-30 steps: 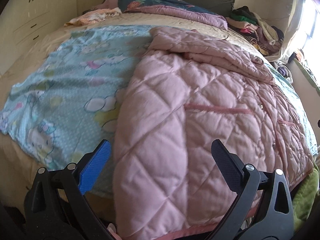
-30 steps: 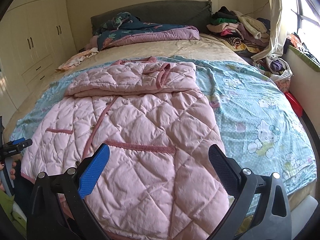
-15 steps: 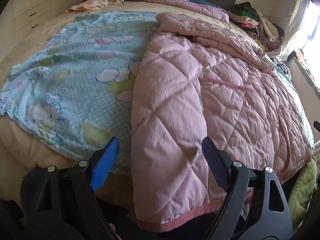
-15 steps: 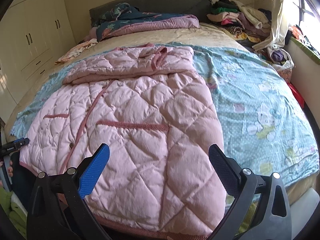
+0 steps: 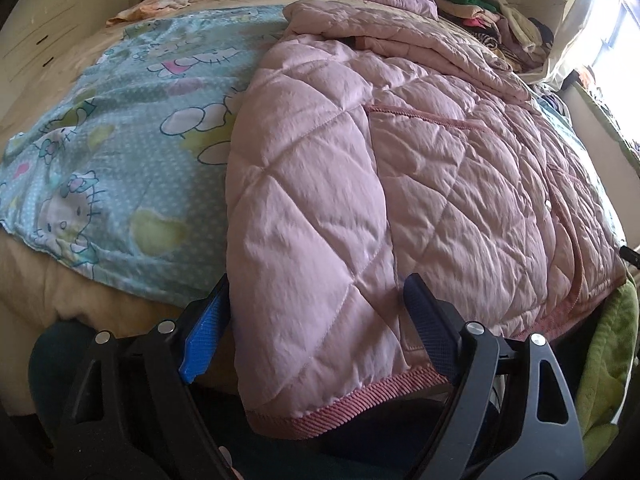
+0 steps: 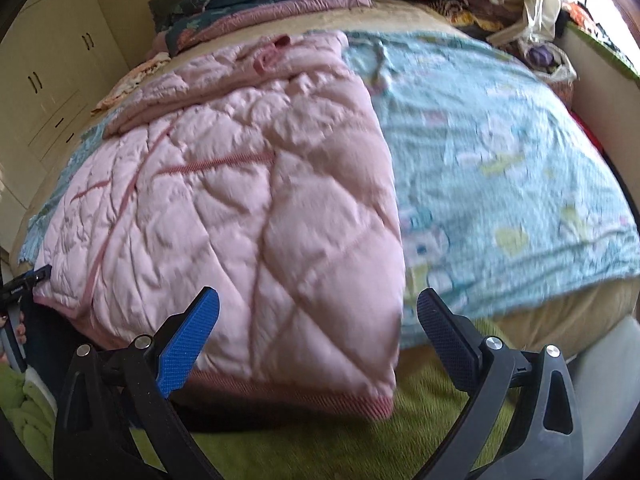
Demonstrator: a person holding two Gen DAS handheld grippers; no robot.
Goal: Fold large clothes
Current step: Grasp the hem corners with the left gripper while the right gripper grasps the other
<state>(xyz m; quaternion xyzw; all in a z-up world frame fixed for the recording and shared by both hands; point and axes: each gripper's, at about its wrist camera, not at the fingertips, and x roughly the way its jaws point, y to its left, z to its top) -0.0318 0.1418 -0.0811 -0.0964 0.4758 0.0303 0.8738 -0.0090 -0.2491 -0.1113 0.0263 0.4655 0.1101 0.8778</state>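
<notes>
Left wrist view: the left gripper (image 5: 316,320) is spread wide, its fingers astride the lower left corner of the pink quilted jacket (image 5: 400,168), whose ribbed hem (image 5: 344,404) hangs over the bed's foot edge. The jacket lies flat on a blue cartoon-print sheet (image 5: 120,152), sleeves folded across its top. Right wrist view (somewhat blurred): the right gripper (image 6: 318,332) is also spread wide, hovering before the jacket's opposite hem corner (image 6: 372,400), gripping nothing. A green blanket (image 6: 320,444) lies below.
</notes>
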